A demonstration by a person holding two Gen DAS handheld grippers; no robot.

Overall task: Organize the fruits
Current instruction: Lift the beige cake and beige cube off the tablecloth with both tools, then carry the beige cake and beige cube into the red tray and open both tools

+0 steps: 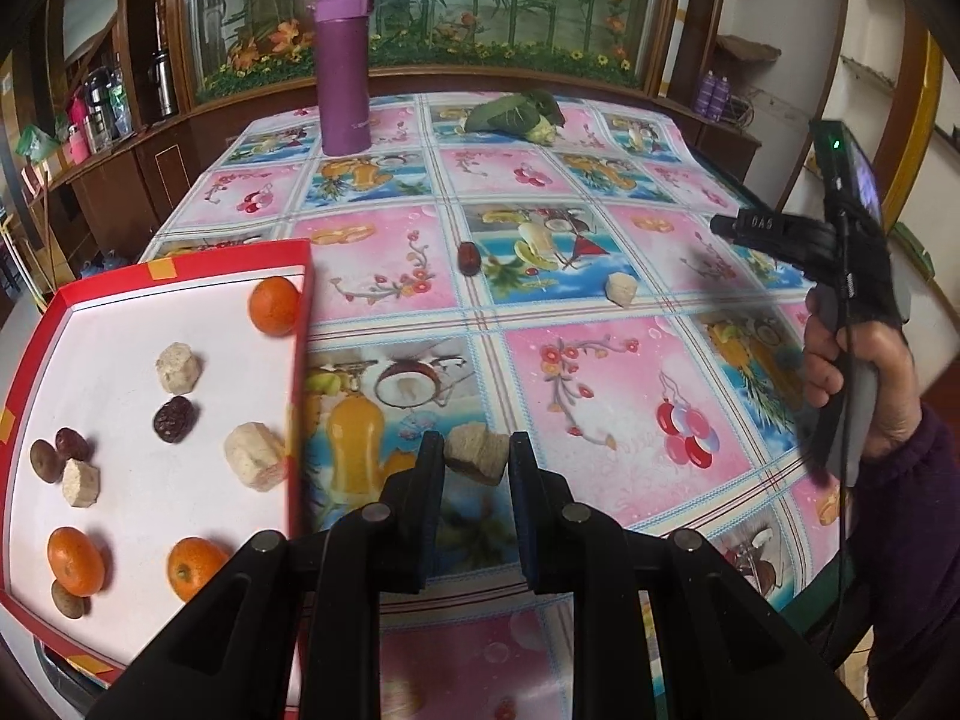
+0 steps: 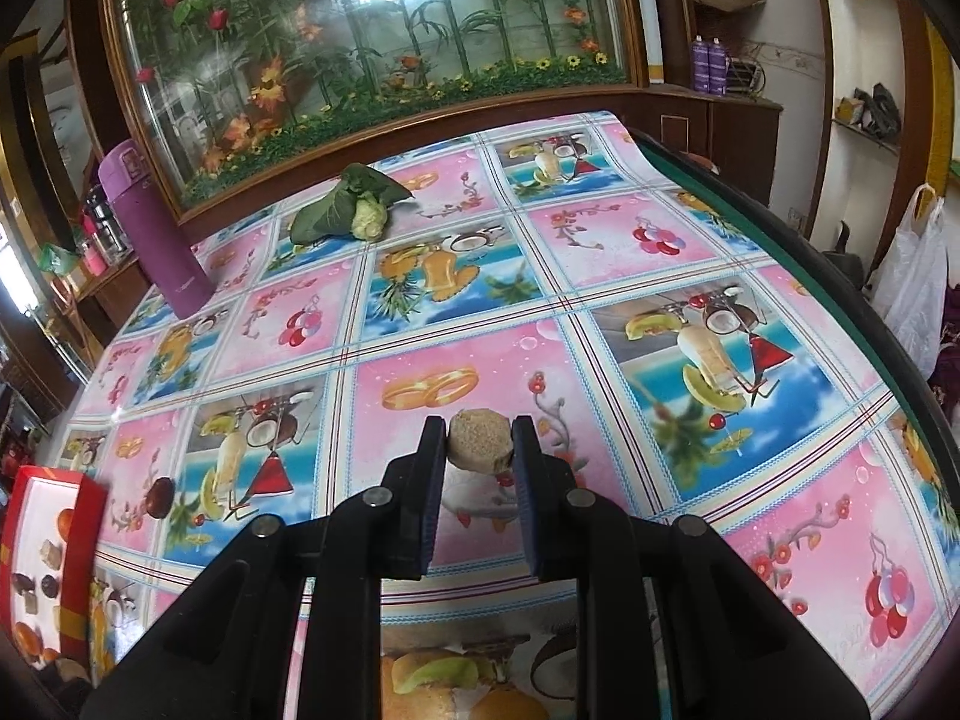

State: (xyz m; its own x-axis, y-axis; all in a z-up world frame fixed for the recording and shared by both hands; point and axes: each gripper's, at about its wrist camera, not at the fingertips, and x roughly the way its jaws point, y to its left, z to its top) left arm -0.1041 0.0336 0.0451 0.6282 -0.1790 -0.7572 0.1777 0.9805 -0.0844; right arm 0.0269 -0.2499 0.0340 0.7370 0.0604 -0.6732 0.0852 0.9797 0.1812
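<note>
Left gripper (image 1: 477, 468): my jaws pinch a beige chunk (image 1: 477, 459), low centre of the left view.
Right gripper (image 2: 480, 450): my jaws clamp a tan chunk (image 2: 482, 441), seemingly lifted off the cloth (image 2: 660, 240), though I can't be sure.
Tray (image 1: 297, 360): red-rimmed, lower left of the left view; holds three oranges, beige chunks and dark dates.
Loose fruit: a date (image 1: 467, 257) and another chunk (image 1: 620, 288) lie mid-frame.
Flask (image 1: 343, 69): purple, upper left.
Greens (image 1: 516, 114): top centre.
</note>
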